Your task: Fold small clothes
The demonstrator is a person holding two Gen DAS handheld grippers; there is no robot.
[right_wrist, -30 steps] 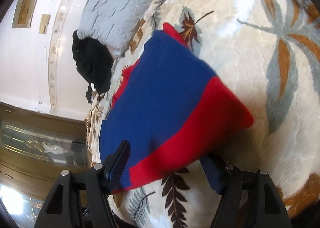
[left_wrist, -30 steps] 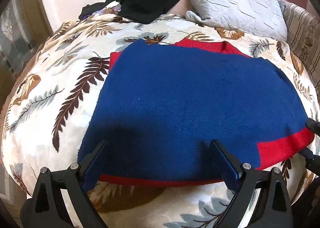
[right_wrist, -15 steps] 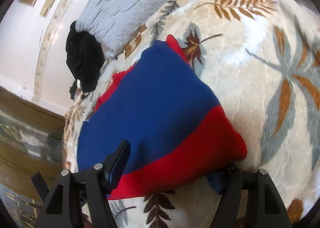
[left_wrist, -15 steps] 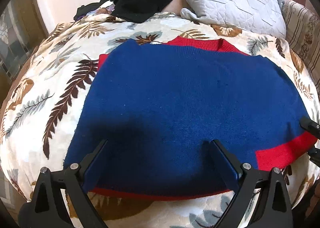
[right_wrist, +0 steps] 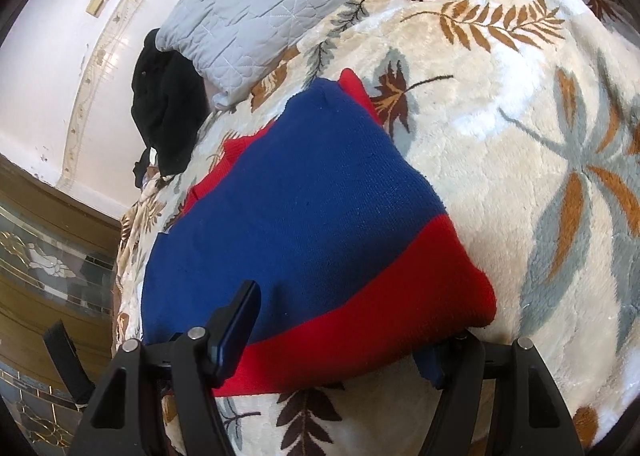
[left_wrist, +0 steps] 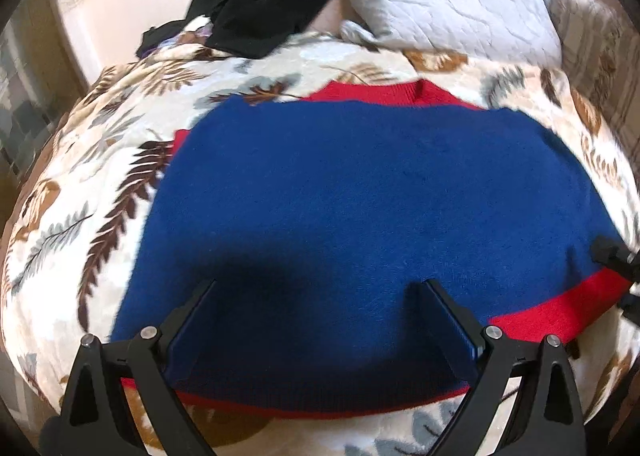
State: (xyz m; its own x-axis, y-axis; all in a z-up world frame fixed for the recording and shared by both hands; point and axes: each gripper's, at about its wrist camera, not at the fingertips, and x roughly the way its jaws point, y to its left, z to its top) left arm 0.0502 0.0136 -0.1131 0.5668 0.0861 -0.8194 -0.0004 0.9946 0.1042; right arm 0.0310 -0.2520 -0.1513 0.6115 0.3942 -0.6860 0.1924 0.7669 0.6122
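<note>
Tongs, left and right, spread wide (unclenched) straddling sweater hem

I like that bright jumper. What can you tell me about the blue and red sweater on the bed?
The sweater is a small knit, blue with a red collar and a red band at the near right corner. It lies spread flat on the leaf-patterned plush blanket. The left gripper straddles its near edge with jaws apart; the right gripper straddles the red-banded corner.
</note>
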